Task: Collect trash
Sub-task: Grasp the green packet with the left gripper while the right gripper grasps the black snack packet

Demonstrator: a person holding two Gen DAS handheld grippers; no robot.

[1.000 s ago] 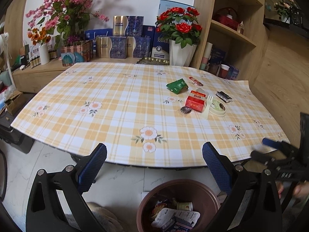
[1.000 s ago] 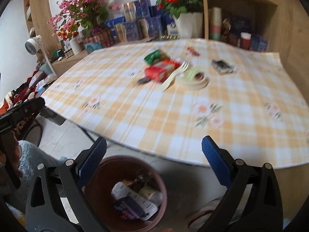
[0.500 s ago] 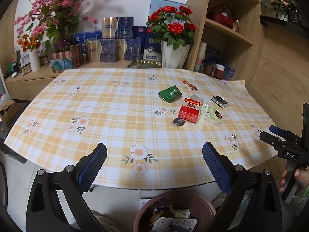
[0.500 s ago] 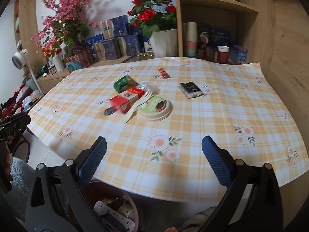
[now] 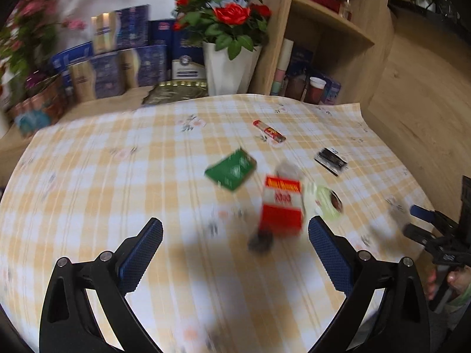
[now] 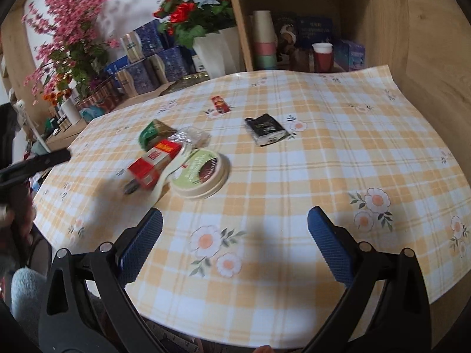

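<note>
The round cream paper bowl lid with a green label [image 6: 201, 174] is the largest piece of trash on the yellow plaid, flower-printed tablecloth [image 6: 338, 176]. It looks light and fairly stiff, lying flat near the middle of the table; a grip across its raised rim should suit best, since the flat top offers nothing to pinch. Touching its left side, the red and white cardboard carton [image 6: 153, 161] looks empty and light, likely to crush if squeezed hard, so a hold across its narrow sides seems right. A cream plastic fork [image 6: 169, 173] lies between carton and lid: thin, slick, best taken at the handle. Behind them the green foil packet [image 5: 231, 170] and a crumpled clear plastic wrapper [image 6: 191, 135] are soft and will slip or deform. The black sachet [image 6: 265, 129] lies apart to the right, and the small red snack stick wrapper [image 6: 220, 104] lies farthest back; both are flat and need an edge pinch.

The left gripper [image 5: 235, 247] hangs above the cloth just before the carton, jaws wide apart, empty. The right gripper [image 6: 235, 235] is likewise spread and empty, near the table's front edge.
</note>
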